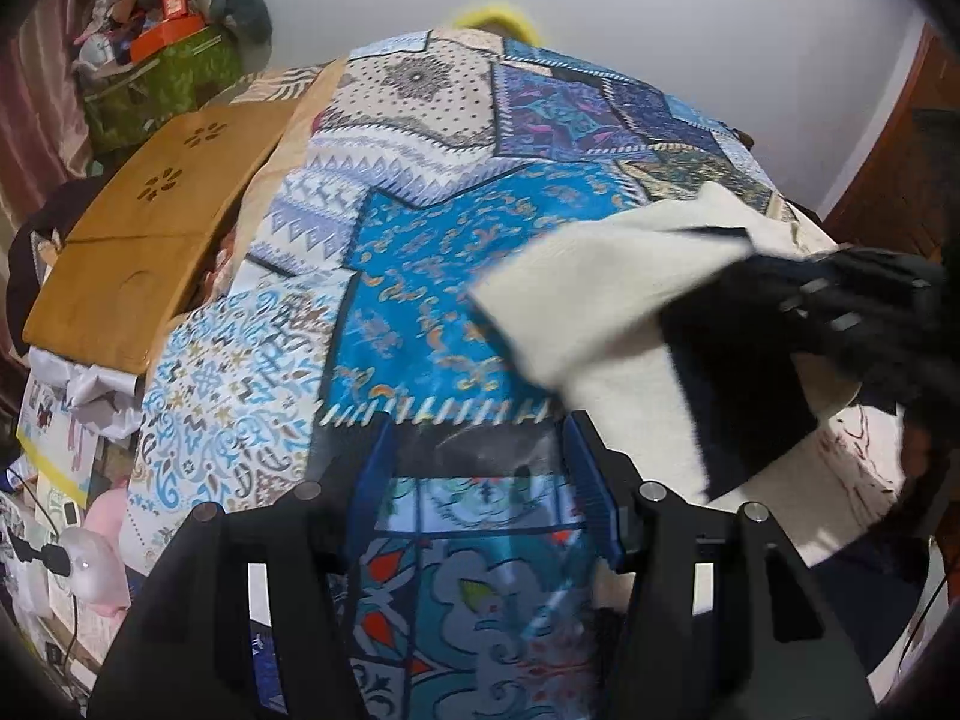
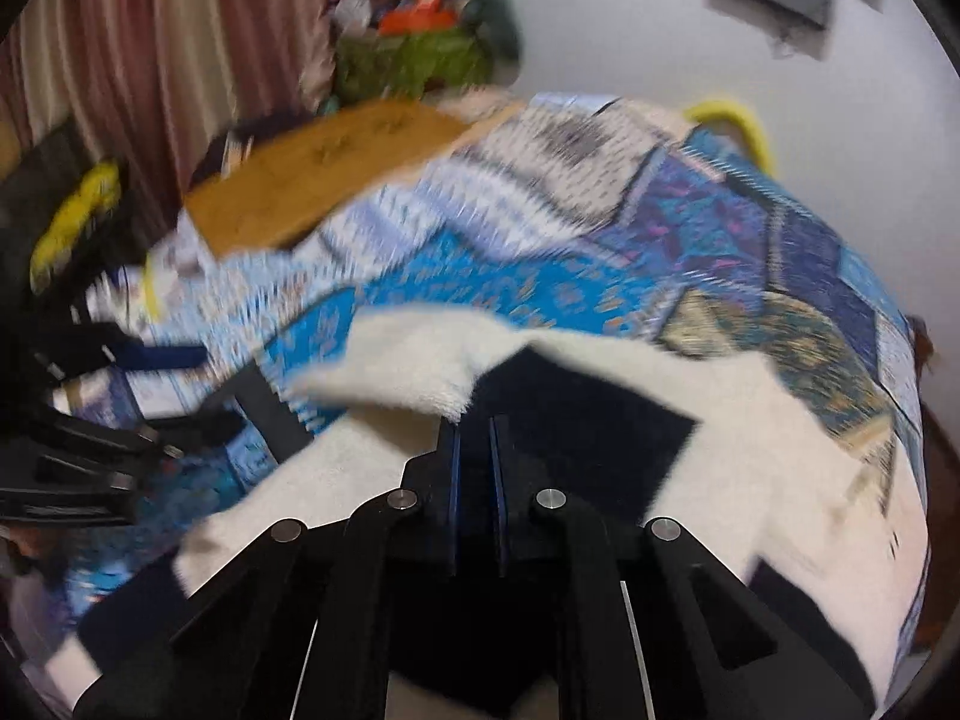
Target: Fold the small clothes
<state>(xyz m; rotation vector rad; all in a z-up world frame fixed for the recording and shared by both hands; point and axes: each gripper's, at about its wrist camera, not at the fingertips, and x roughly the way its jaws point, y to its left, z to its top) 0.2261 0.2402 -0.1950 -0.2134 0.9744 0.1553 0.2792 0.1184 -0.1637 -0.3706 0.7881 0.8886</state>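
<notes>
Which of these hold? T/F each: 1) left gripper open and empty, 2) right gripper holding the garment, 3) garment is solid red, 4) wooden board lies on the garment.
1) Left gripper is open, nothing between its fingers. True.
2) Right gripper is shut on the white-and-black garment. True.
3) The garment is solid red. False: white with black patches.
4) The wooden board lies on the garment. False: it sits apart, at the far-left edge of the patterned bedspread.

Two hand-held grippers, the left hand-held gripper (image 1: 480,468) and the right hand-held gripper (image 2: 474,450), are working over one cream-and-black garment (image 2: 750,420) lying on one patterned bedspread (image 1: 420,252), beside one wooden board (image 1: 162,204).
</notes>
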